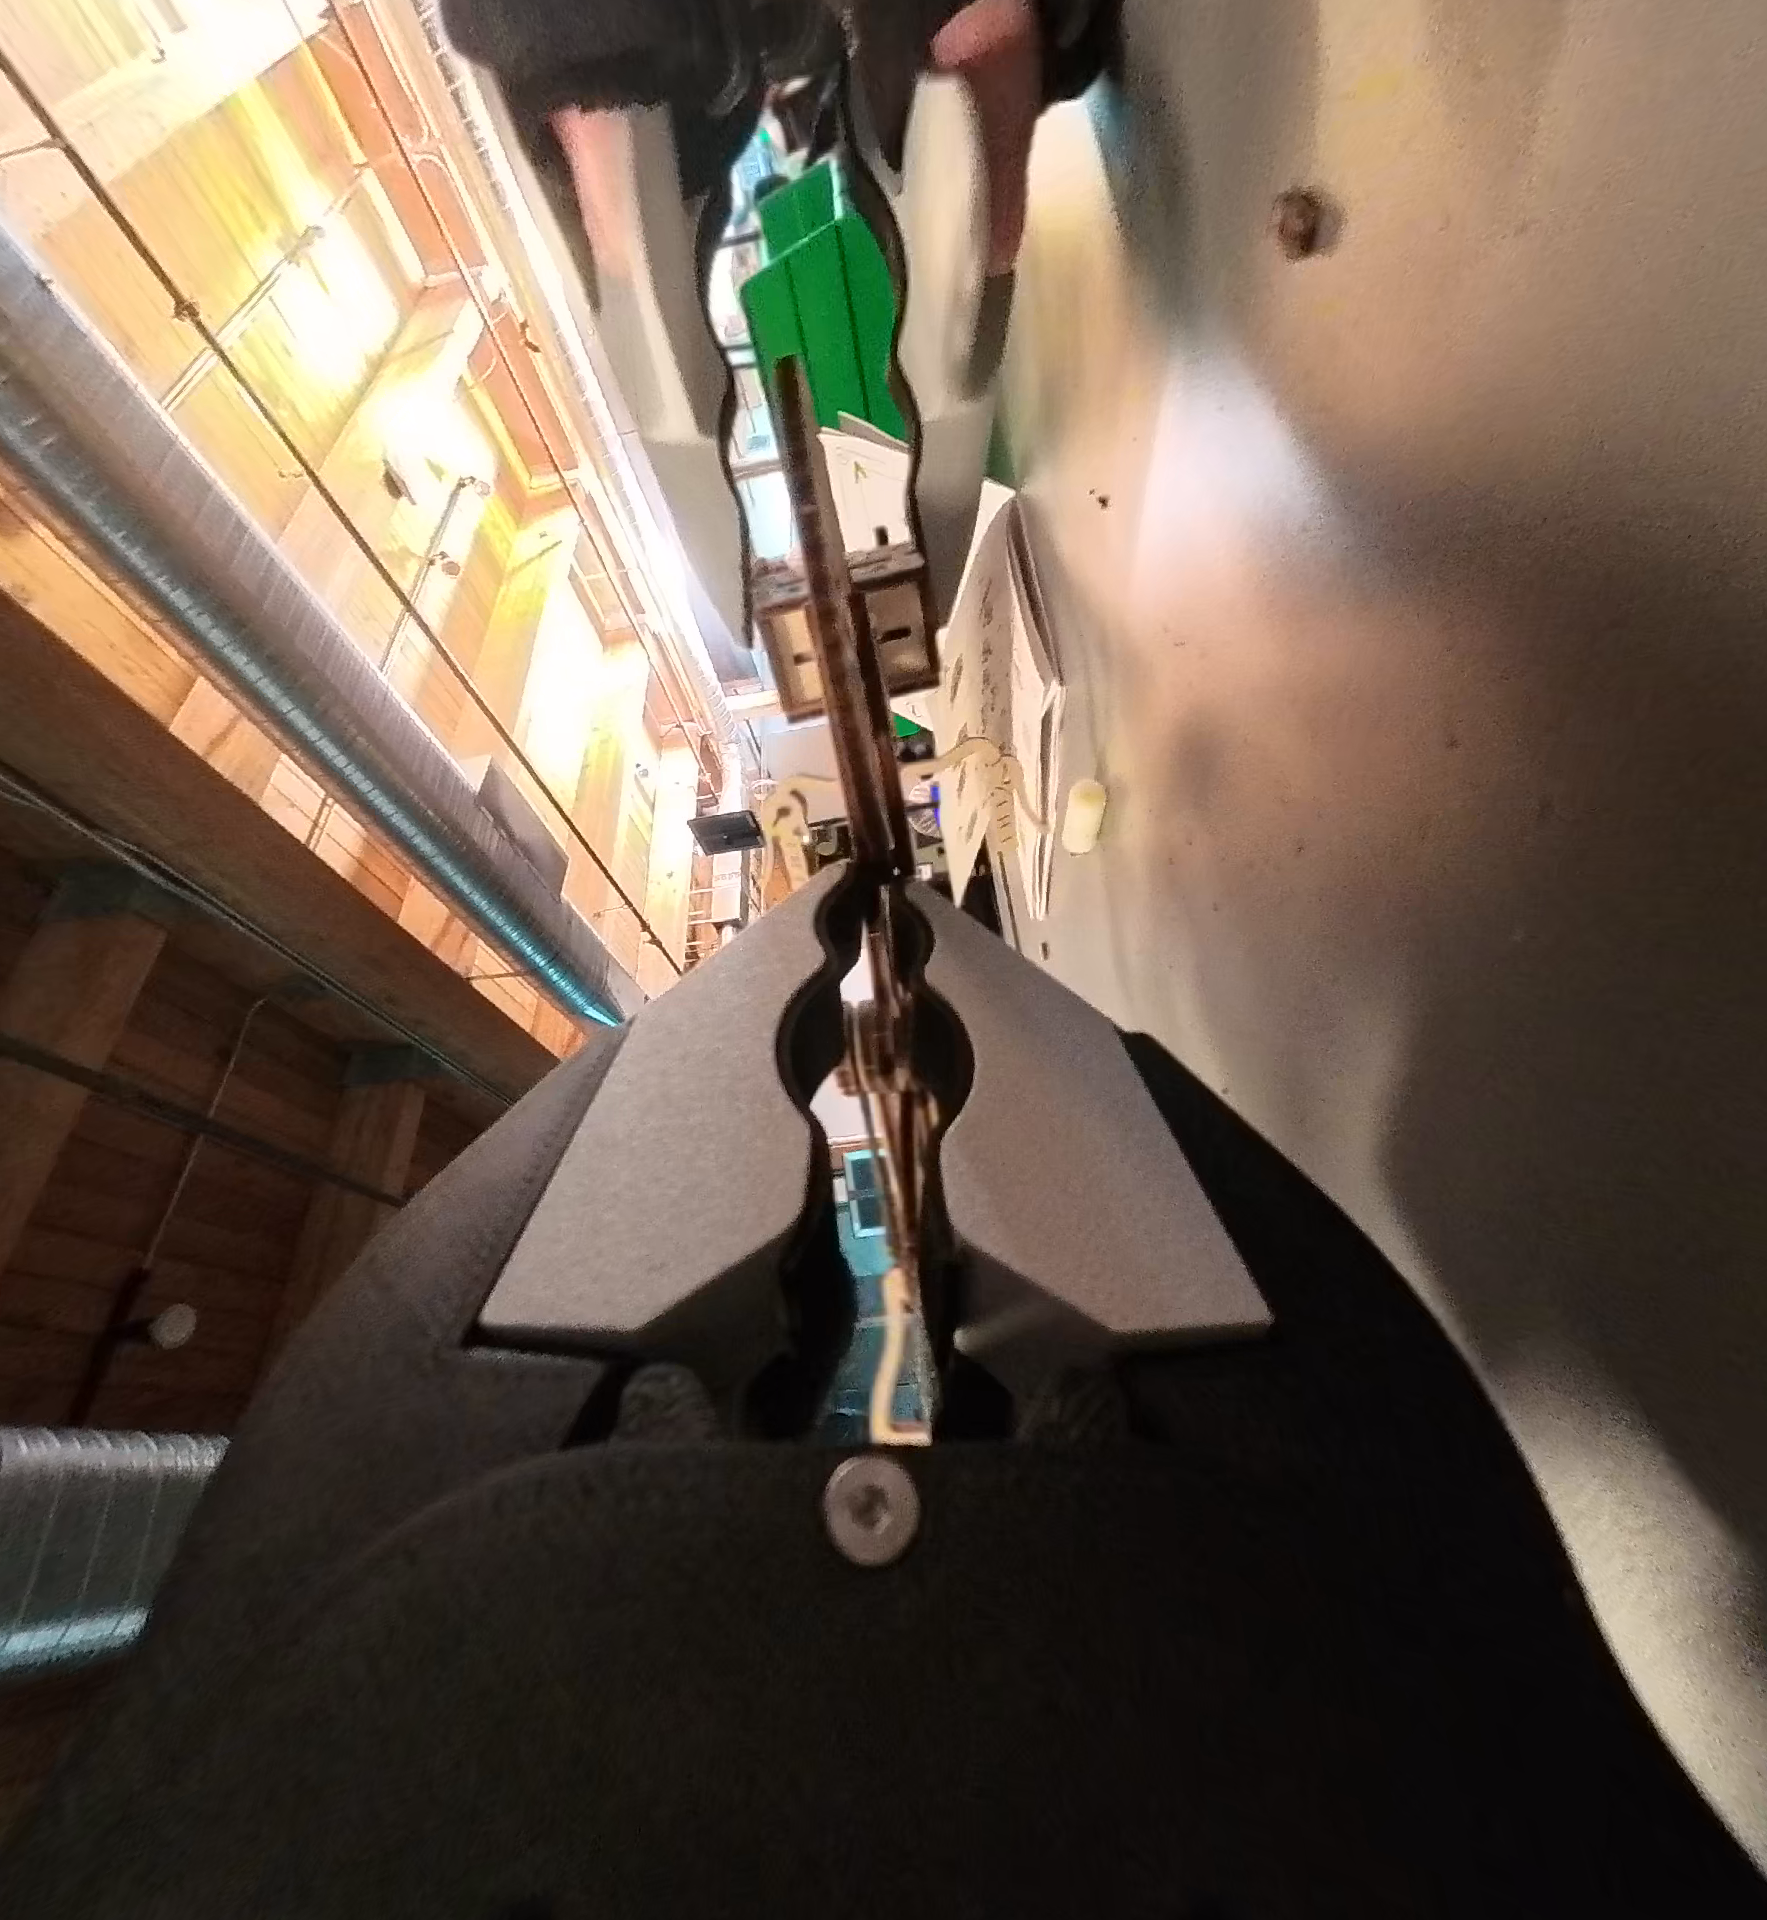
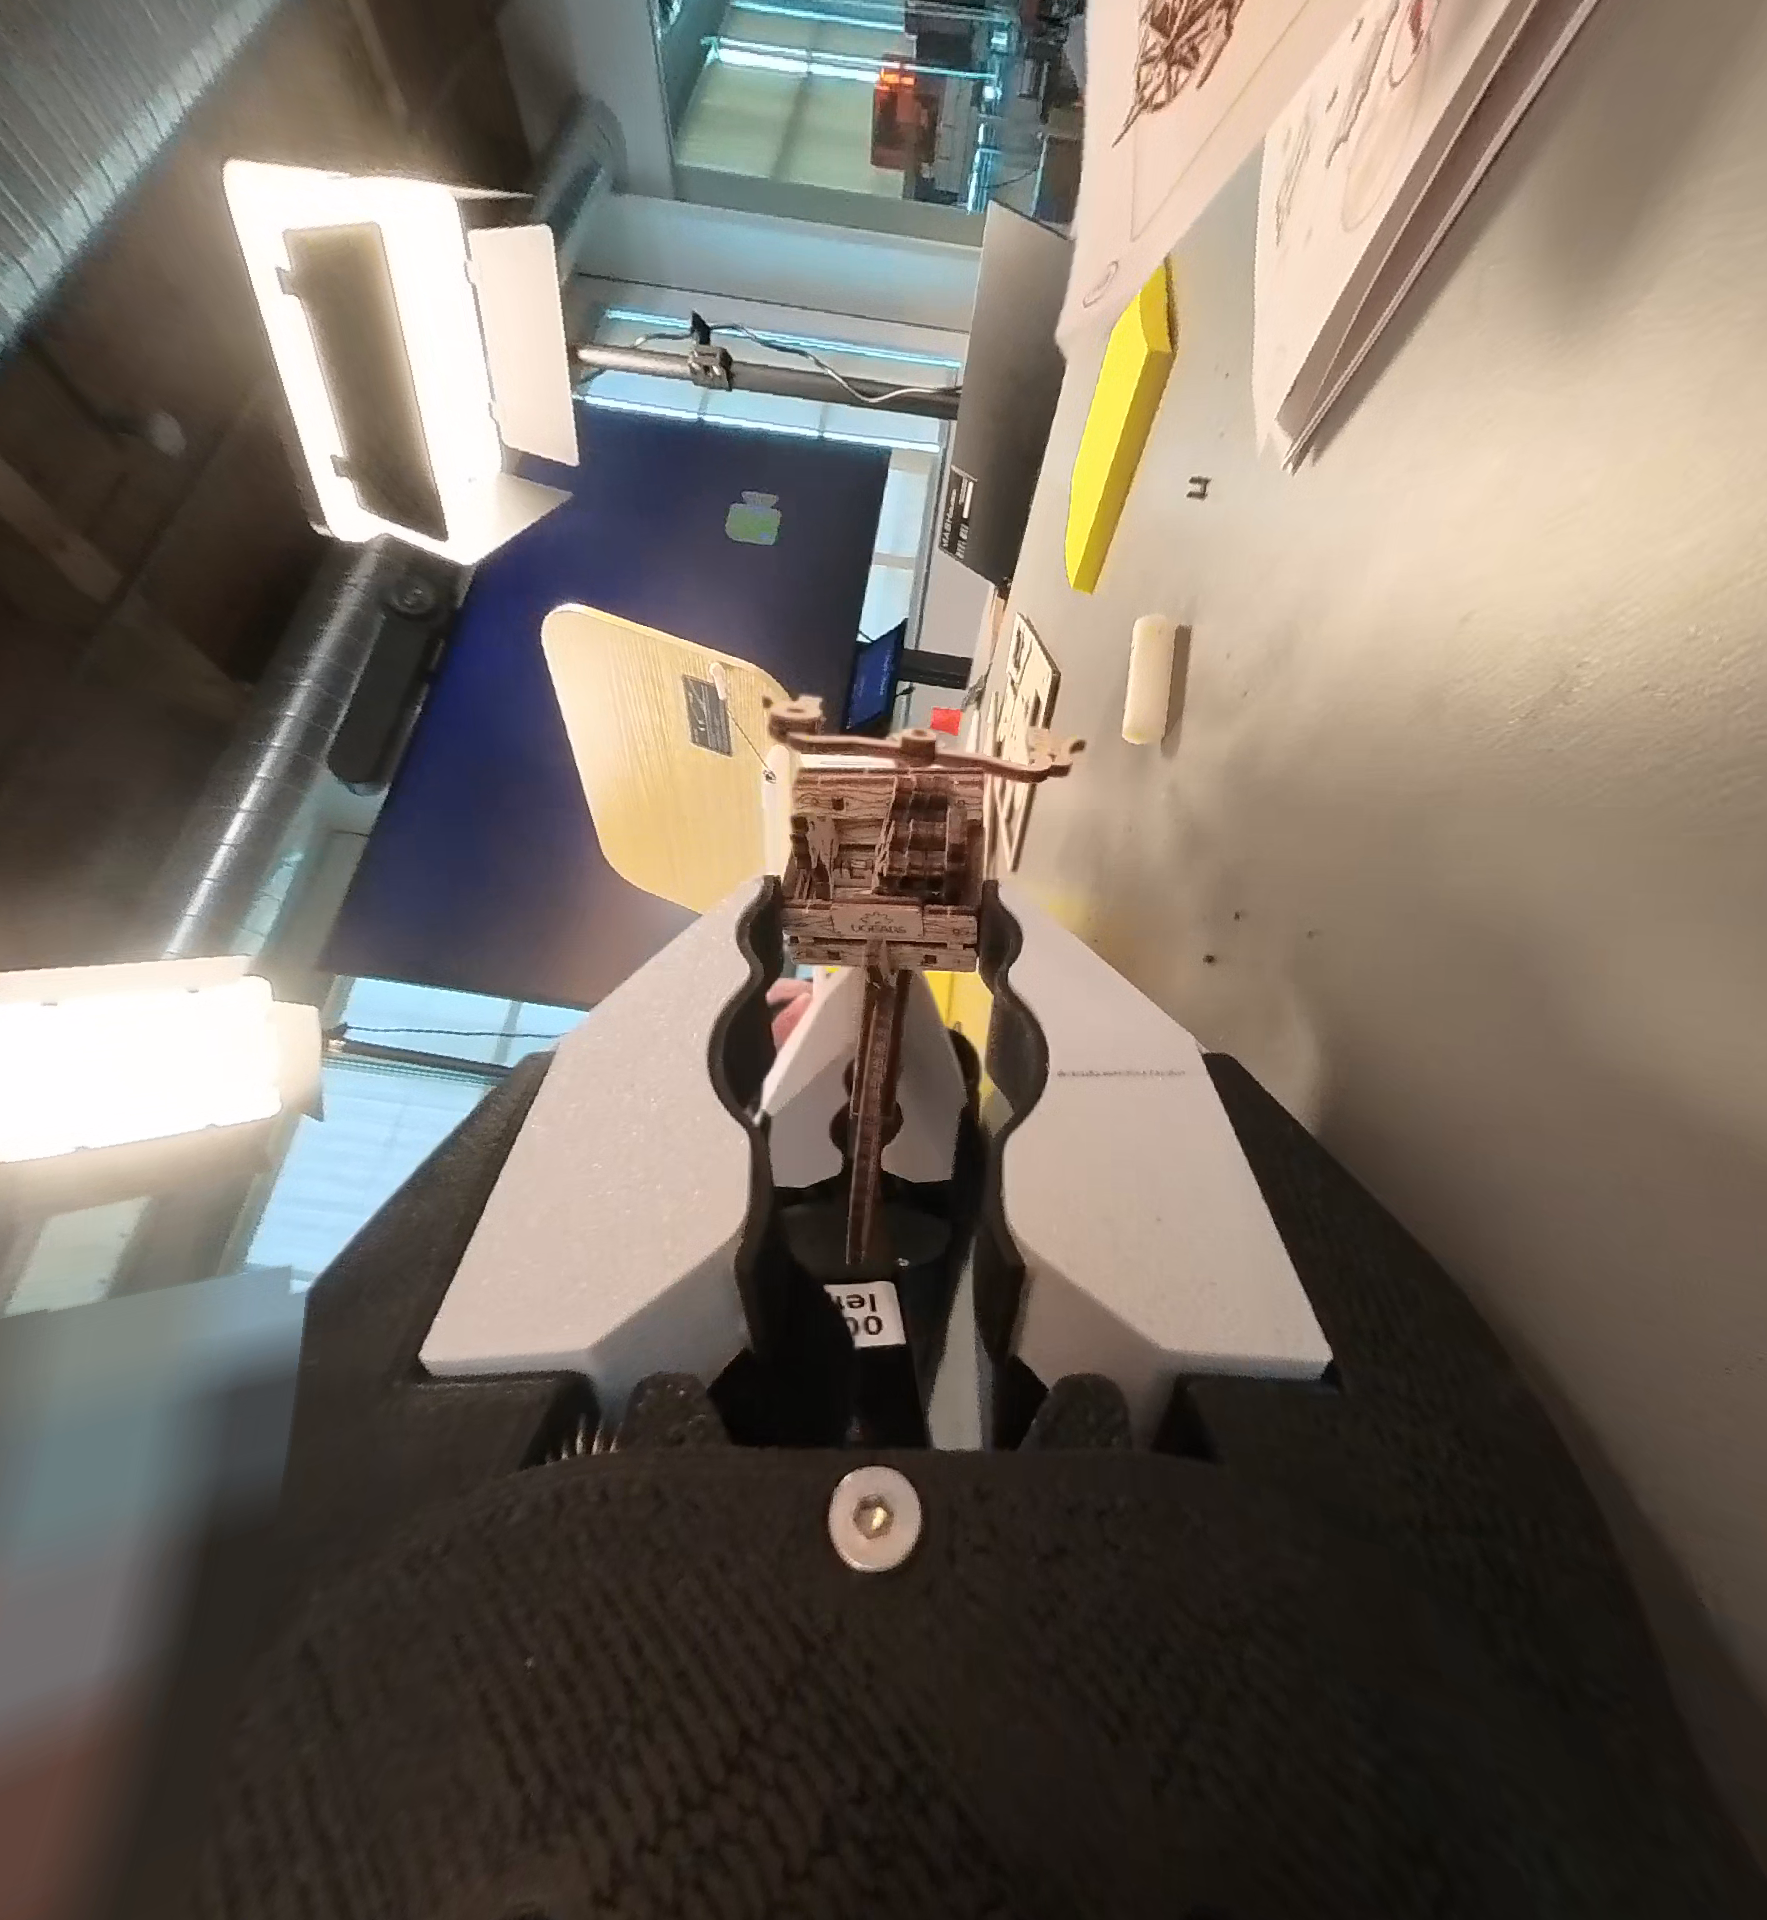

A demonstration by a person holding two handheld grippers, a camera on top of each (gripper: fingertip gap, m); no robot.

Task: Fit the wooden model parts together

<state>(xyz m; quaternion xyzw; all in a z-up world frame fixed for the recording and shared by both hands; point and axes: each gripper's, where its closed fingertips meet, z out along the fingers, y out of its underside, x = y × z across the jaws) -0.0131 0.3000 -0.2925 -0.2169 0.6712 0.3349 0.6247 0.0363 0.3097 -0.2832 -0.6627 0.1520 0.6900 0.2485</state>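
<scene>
My left gripper is pressed together on a thin wooden strip, edge-on, which runs forward from my fingertips into the wooden box assembly. My right gripper pinches that box assembly between its fingertips, a slender crosspiece projecting beyond. The grey table lies close on my right; a white cylinder and a yellow block rest there, well apart from the model. The left side is open air.

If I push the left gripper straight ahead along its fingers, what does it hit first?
Probably the boxy wooden model held by the right gripper. The flat wooden strip in the left gripper already reaches it, so the strip meets it first. Depth is unclear.
</scene>
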